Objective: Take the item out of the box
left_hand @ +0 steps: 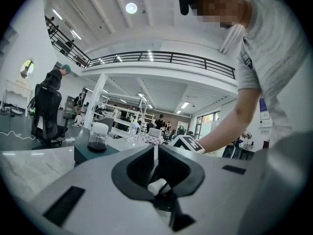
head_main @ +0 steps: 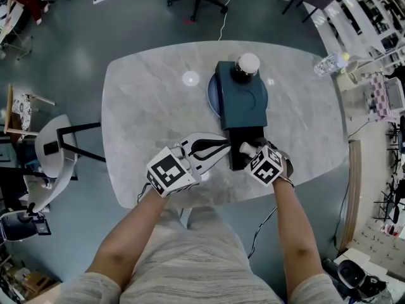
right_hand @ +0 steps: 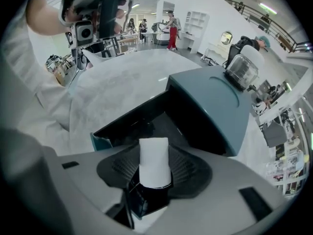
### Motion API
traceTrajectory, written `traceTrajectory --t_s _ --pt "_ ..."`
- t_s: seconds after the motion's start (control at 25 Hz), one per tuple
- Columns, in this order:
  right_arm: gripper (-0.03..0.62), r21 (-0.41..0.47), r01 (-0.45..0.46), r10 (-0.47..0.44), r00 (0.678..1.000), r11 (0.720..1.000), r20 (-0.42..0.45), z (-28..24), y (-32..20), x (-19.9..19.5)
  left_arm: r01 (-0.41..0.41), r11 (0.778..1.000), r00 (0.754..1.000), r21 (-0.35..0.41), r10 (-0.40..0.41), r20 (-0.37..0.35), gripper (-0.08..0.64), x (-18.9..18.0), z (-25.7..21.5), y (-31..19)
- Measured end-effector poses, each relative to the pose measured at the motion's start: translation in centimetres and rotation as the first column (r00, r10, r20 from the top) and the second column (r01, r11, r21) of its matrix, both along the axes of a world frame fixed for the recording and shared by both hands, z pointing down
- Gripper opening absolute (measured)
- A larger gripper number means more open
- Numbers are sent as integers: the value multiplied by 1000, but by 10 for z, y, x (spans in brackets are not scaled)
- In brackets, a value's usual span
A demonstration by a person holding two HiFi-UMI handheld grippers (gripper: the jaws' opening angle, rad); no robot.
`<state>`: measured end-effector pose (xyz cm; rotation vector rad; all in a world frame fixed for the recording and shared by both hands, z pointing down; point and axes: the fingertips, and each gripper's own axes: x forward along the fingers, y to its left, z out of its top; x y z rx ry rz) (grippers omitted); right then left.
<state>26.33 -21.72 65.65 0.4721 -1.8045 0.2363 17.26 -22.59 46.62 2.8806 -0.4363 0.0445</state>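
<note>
White-capped bottle (right_hand: 154, 163) upright in the box (head_main: 242, 103), between the parted jaws of the steeply down-pointing right gripper (head_main: 248, 149); closed left gripper (head_main: 224, 146) level alongside.

bright even light, heavy fisheye

ceiling lights (left_hand: 131, 8) wash everything evenly and leave pale glare spots on the marble table (head_main: 145, 106). the box (right_hand: 146, 124) is nearly black inside. both gripper views bend hard, with dark rounded corners, and whatever's right at the lens goes soft.
</note>
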Motion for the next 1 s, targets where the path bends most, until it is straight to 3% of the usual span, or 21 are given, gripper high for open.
traceTrajectory --t_s 0.24,0.4,0.52,0.72,1.0 --pt "196 71 -98 91 992 993 90 -20 -9 -7 5 1000 1000 2 -5 4 34 -6 -3 2" --pt "196 126 -212 184 962 969 202 -43 -15 -12 7 1000 1000 0 -7 12 34 -12 -5 5" --pt "196 162 -316 256 916 935 310 -64 -21 -16 9 1000 1000 1 -9 7 34 -17 -9 8" --pt "196 181 -452 319 811 873 490 -105 -24 -27 12 1000 1000 8 -12 0 34 -25 -18 13" --pt "196 223 -519 239 678 825 695 -170 -22 -52 19 999 1000 37 -19 -7 34 -38 -34 19"
